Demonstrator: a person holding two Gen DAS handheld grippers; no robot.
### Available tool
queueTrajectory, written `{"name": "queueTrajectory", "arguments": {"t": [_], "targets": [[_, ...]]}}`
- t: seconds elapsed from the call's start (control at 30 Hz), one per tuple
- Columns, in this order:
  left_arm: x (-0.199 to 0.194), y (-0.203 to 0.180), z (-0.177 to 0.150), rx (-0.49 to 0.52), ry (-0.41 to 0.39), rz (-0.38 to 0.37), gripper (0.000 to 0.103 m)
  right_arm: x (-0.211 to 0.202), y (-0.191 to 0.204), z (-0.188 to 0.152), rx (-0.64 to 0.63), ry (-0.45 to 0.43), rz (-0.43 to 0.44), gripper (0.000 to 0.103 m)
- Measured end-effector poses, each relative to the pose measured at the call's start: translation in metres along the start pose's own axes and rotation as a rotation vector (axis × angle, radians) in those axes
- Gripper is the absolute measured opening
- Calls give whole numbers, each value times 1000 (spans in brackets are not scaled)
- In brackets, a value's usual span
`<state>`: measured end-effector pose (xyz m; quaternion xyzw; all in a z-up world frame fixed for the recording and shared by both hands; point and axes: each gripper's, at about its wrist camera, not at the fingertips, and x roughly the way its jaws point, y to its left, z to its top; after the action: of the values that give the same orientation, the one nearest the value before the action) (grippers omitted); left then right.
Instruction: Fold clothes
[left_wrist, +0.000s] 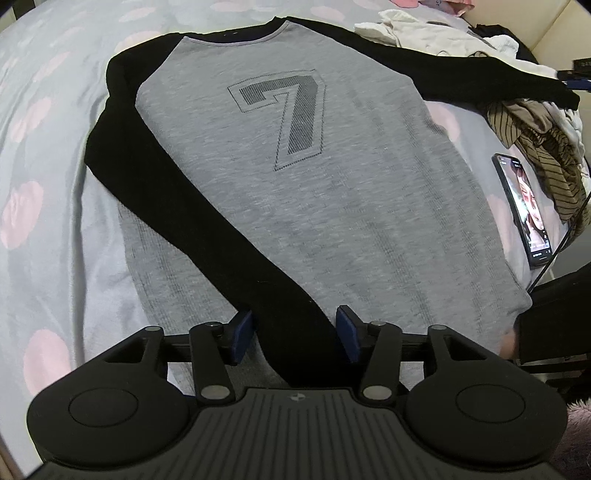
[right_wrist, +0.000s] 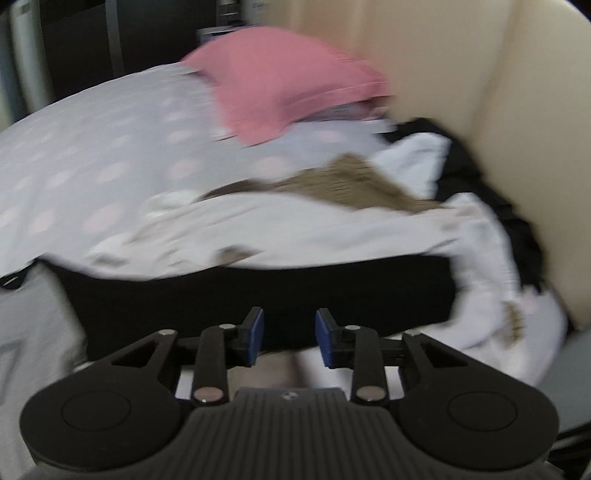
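Observation:
A grey raglan shirt with black sleeves and a large "7" lies flat on the bed in the left wrist view. Its left sleeve is folded diagonally across the body down to the hem. My left gripper stands open, its blue pads on either side of that sleeve's cuff end. The other sleeve stretches out to the upper right. In the blurred right wrist view that black sleeve runs across just beyond my right gripper, which is open with nothing between its pads.
A phone with a lit screen lies right of the shirt. A pile of clothes sits at the bed's right side: striped brown, white and black pieces. A pink garment lies farther back. A cream headboard stands behind. The polka-dot bedsheet spreads left.

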<state>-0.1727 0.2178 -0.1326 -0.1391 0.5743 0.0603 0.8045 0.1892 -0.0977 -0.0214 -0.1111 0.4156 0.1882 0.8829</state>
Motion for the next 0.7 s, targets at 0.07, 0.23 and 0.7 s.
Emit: {"name": "queueTrajectory", "arguments": {"t": [0.07,0.23,0.7], "targets": [[1,0,0,-1,2,0,47,-2,25,-11,-26,11,67,40],[3,-1,-2,-2,8,-2,47,-13,82,-40,-85,26,202,45],[9,0,-5,-4,21,10,39,-25,224,-162,-349,241,468,59]]}}
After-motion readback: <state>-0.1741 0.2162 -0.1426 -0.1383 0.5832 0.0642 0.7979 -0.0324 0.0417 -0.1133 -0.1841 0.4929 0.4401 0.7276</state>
